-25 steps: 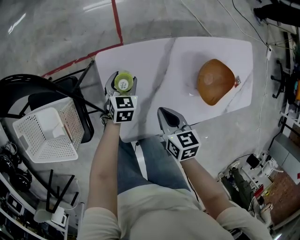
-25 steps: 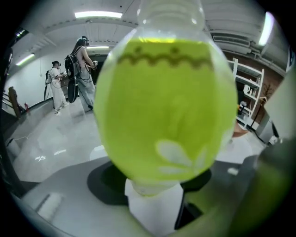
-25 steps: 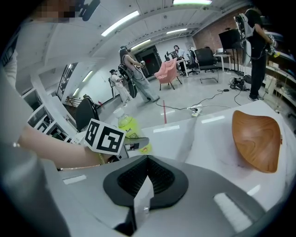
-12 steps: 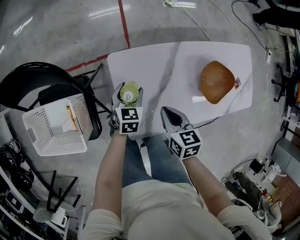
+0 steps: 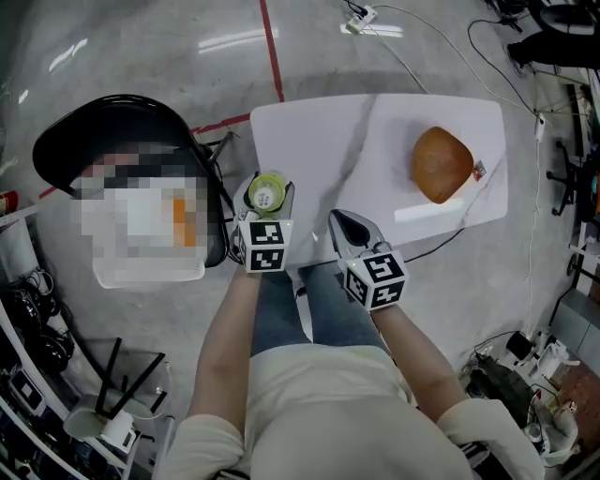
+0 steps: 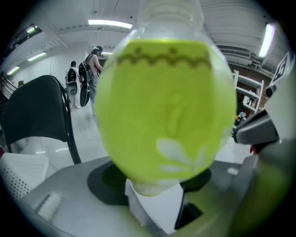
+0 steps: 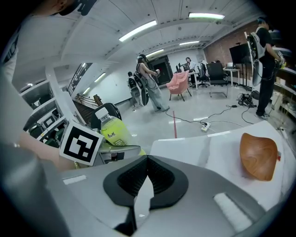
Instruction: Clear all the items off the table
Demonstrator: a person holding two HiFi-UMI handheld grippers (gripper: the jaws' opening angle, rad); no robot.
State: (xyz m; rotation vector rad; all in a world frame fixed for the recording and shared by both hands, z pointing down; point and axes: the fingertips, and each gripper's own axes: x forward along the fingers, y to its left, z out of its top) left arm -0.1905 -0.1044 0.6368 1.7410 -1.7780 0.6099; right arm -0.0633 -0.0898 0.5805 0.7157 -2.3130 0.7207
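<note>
My left gripper (image 5: 266,183) is shut on a clear bottle of yellow-green drink (image 5: 267,196), held upright just off the near left corner of the white table (image 5: 375,131). In the left gripper view the bottle (image 6: 166,106) fills the frame between the jaws. My right gripper (image 5: 338,219) is shut and empty, over the table's near edge. In the right gripper view its jaws (image 7: 147,160) meet, and the bottle (image 7: 113,130) shows to their left. A brown wooden bowl (image 5: 442,164) lies on the table's right part.
A black chair (image 5: 122,122) stands left of the table, with a blurred patch over what rests on it. A white strip (image 5: 427,213) lies near the bowl. Floor cables and a power strip (image 5: 361,17) lie beyond the table. Racks and clutter line both sides.
Both grippers have risen and drawn back toward the table's near edge. The left one carried the bottle from over the table's left corner to just off it. The right stayed shut.
</note>
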